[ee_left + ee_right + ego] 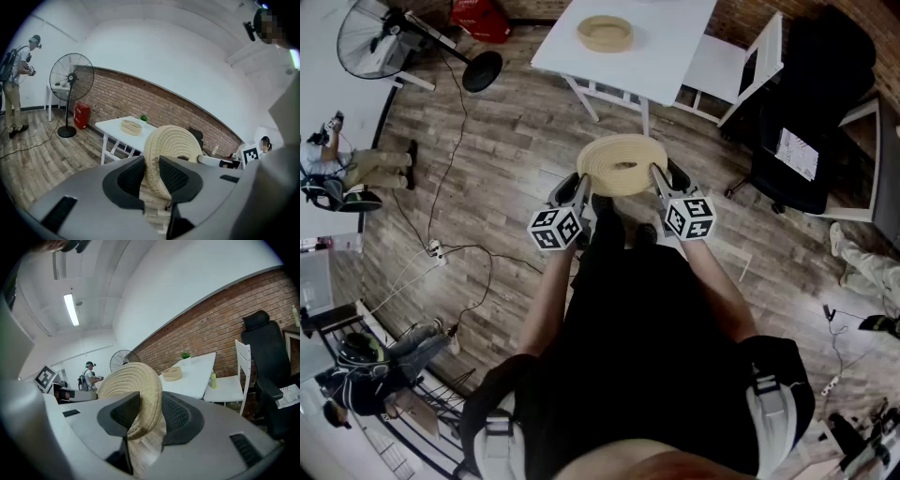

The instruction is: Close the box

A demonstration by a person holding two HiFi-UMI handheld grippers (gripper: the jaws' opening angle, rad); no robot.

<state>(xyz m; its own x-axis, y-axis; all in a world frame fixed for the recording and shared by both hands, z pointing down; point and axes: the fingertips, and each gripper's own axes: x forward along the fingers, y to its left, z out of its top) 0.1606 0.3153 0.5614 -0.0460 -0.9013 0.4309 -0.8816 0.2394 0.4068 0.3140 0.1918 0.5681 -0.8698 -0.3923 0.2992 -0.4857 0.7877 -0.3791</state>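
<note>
Currently: carry step, box not yet closed | woven lid (623,164) held over the floor, well short of the worktop (675,47) | left gripper (581,185) jaws clamp its left rim, right gripper (658,174) jaws clamp its right rim | box base (605,33) sits near worktop's left edge | next: likely bring lid over base, centre, lower, release.

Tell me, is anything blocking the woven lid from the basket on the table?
Nothing visible does. The left gripper and right gripper hold the lid in the air; only floor and table lie before the basket.
</note>
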